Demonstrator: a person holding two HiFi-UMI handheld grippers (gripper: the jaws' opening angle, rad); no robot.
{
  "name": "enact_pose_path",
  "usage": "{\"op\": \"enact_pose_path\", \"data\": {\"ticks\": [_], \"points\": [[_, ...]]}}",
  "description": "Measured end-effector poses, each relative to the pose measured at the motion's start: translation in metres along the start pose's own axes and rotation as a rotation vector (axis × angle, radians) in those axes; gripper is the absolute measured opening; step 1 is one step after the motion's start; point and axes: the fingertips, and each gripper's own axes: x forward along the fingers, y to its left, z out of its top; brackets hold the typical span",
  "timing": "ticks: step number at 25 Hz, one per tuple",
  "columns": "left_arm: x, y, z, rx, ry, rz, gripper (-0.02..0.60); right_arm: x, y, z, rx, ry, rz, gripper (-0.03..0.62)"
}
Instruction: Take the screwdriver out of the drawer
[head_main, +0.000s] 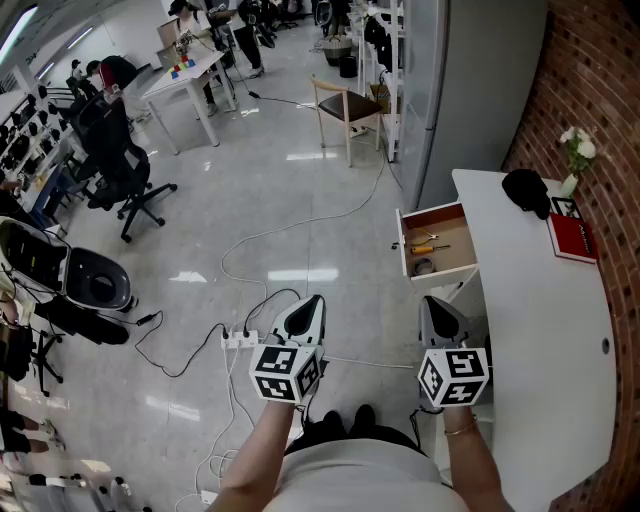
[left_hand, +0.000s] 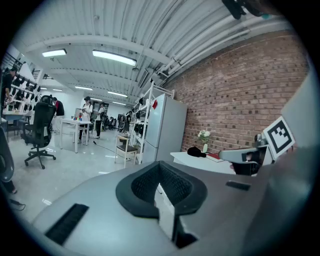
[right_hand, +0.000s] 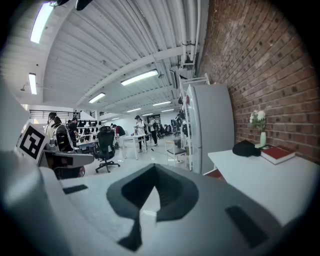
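Left gripper (head_main: 308, 302): jaws fully together, empty; held level over the floor, left of the person.
Right gripper (head_main: 434, 302): jaws look shut too, nothing in them; it sits nearer the drawer, so it is probably the one to reach.
Wood-lined white drawer (head_main: 455, 225): pulled open from the white curved surface (head_main: 530, 310), beyond both grippers, contents exposed.
Orange-handled screwdriver (head_main: 430, 248): lies flat inside the drawer, untouched.
Next: jaws need opening before any grab.
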Motion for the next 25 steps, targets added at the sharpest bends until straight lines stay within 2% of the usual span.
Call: {"op": "enact_pose_path", "data": {"ticks": [14,25], "points": [[0.005,-0.009,-0.004,0.033,0.015,0.039,-0.006,-0.006,-0.017,0.000,0.019,-0.020,0.009,0.002],[0.011,-0.005,-0.005,0.028,0.013,0.059,0.092,0.000,-0.033,-0.006,0.035,0.005,-0.004,0.002]]}}
